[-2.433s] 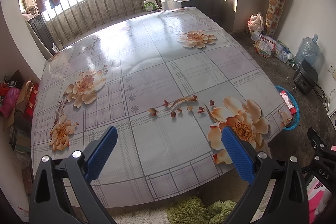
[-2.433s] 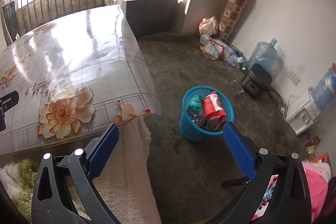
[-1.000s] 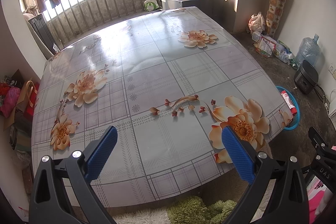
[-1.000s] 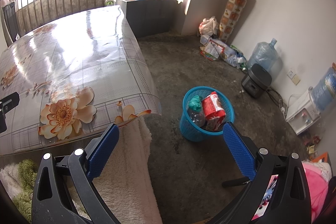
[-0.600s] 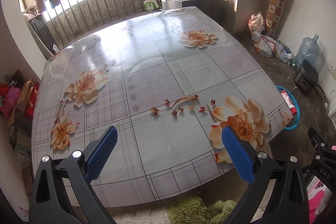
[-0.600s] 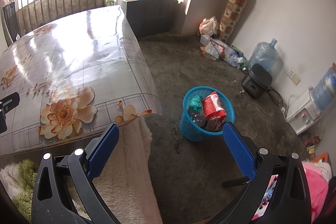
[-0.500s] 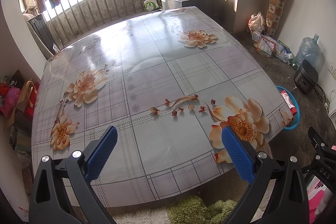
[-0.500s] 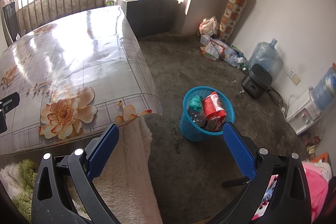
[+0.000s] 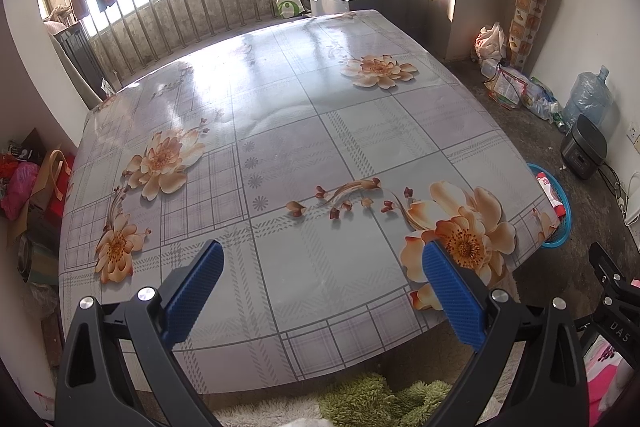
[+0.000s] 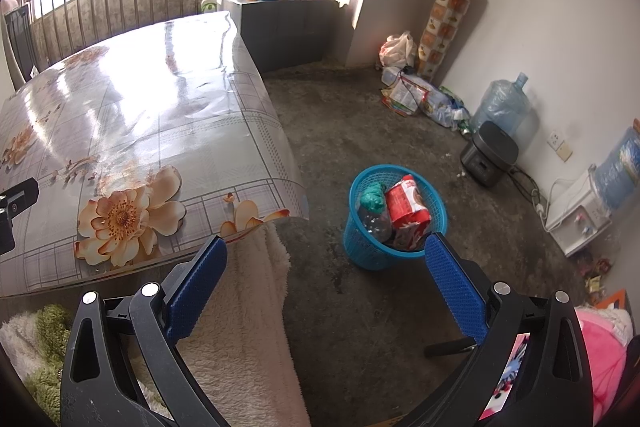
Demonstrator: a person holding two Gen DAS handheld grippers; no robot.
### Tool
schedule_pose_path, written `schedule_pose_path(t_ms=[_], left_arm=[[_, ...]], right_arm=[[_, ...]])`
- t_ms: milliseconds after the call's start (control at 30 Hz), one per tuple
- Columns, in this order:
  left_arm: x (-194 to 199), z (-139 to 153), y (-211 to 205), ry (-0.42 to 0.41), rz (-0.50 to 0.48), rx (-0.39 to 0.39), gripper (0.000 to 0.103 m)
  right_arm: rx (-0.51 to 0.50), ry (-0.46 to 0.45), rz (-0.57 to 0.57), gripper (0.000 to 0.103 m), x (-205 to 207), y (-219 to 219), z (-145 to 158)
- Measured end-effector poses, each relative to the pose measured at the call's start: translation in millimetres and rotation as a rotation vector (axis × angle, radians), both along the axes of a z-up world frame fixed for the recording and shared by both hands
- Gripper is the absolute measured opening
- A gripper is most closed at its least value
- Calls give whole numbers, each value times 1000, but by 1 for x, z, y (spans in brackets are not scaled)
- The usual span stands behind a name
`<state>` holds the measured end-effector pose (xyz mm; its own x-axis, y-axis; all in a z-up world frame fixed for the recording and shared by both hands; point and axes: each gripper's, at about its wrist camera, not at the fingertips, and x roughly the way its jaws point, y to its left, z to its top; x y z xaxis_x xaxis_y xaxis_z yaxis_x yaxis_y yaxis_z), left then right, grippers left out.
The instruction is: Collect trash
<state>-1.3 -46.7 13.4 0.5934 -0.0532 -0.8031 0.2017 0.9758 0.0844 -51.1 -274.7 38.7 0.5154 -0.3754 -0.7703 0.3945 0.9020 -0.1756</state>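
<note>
The left gripper (image 9: pixel 320 291) is held above the near edge of the bench (image 9: pixel 280 131), its two blue pads spread wide with nothing between them. The bench wears a glossy checked cloth printed with peach flowers, and no loose item shows on its top. The right gripper (image 10: pixel 324 279) hangs over the floor (image 10: pixel 360 131) to the right of the bench, its jaws likewise wide apart and empty. Just beyond its right pad (image 10: pixel 456 291) stands a blue plastic basket (image 10: pixel 362 255) on the concrete, near the right near corner of the bench but apart from it. Inside the basket lie a red and white snack bag (image 10: pixel 408 207), a clear plastic bottle (image 10: pixel 374 221) and a green crumpled wad (image 10: pixel 372 195); in the left wrist view only the basket's right rim (image 9: pixel 562 203) peeks out past the bench edge. A cream fleece blanket (image 10: pixel 248 327) hangs below the bench's near edge, with a green shaggy rug (image 9: pixel 372 399) beside it. Along the far right wall sit a dark rice cooker (image 10: pixel 488 155), a large water jug (image 10: pixel 500 107) and a heap of bags and wrappers (image 10: pixel 416 91).
</note>
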Motion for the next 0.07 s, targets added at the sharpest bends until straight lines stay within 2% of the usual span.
schedule_pose_path(t_ms=[67], left_arm=[[0, -1, 1, 3, 3, -2, 97]], right_arm=[[3, -1, 0, 95, 1, 1, 0]])
